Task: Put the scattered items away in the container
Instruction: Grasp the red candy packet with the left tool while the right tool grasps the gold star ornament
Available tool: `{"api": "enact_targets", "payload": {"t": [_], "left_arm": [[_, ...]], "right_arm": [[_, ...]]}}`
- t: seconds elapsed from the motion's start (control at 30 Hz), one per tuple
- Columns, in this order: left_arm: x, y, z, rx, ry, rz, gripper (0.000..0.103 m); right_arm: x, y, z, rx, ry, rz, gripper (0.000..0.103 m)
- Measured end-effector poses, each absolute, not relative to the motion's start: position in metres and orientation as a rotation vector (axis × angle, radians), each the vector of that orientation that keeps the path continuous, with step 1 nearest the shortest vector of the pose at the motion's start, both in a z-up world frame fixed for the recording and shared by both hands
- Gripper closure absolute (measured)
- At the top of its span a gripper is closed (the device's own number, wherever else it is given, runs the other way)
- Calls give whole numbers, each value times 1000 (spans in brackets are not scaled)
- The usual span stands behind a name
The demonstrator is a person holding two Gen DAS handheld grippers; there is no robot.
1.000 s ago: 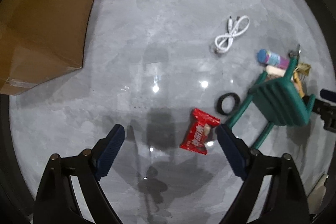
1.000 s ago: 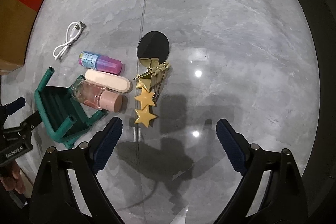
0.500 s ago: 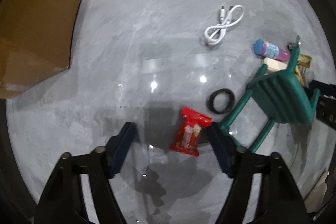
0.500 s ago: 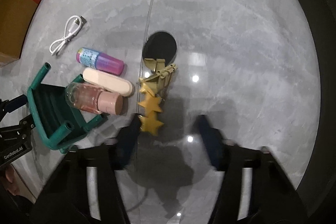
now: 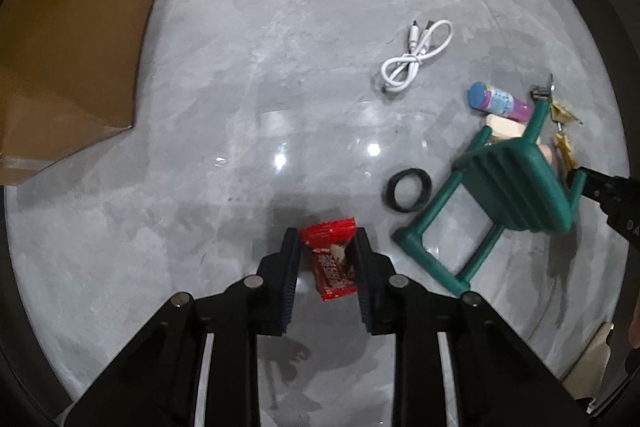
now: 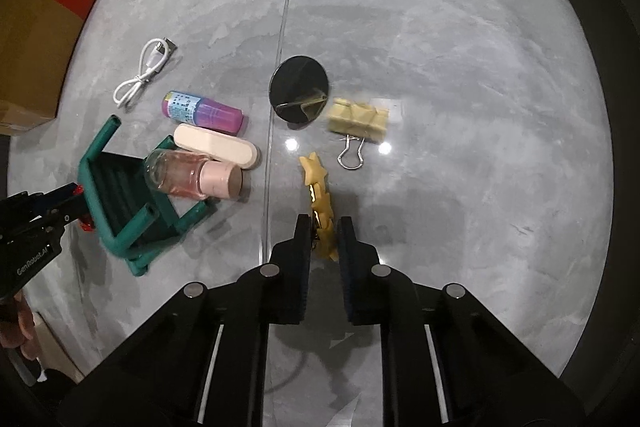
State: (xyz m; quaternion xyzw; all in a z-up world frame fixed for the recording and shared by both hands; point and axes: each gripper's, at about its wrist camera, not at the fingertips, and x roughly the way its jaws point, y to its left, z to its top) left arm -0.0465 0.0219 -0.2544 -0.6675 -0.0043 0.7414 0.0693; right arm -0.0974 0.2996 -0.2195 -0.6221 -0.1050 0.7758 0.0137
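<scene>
Both of my grippers have gone from spread wide a second ago to clenched on a load. My left gripper [image 5: 325,259] now pinches the red foil snack packet [image 5: 331,261] between its ribbed pads, the packet lying on the grey marble-look floor [image 5: 240,75] just on the cardboard-box side of the overturned green plastic toy chair [image 5: 508,201]. My right gripper [image 6: 325,239] is closed on the near end of the gold star-shaped hair clip [image 6: 320,203], on the far side of that chair from the box. The clip has parted from the yellow binder clip [image 6: 358,119], which now lies apart beside the black round disc [image 6: 299,95]. I judge two items secured and ready for carrying to the brown cardboard box with red tape [image 5: 68,39]. Remaining around the chair: the white coiled charging cable [image 5: 416,57], black rubber ring [image 5: 411,190], purple-and-blue tube [image 6: 202,111], cream oblong case [image 6: 218,147] and pink-capped clear bottle [image 6: 192,175].
</scene>
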Motion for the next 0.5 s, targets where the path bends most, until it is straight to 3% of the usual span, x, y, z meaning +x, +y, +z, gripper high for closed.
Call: {"api": "enact_targets", "payload": {"t": [0.23, 0.37, 0.5], "left_arm": [[-44, 10, -208, -1954, -110, 2284, 78], [-38, 7, -184, -1955, -120, 2314, 78], [-37, 24, -158, -1932, -141, 2358, 78]], "right_arm": [[-72, 305, -205, -1925, -283, 2456, 91], [-67, 290, -191, -1915, -245, 2488, 98], [-61, 277, -164, -1895, -192, 2540, 98]]}}
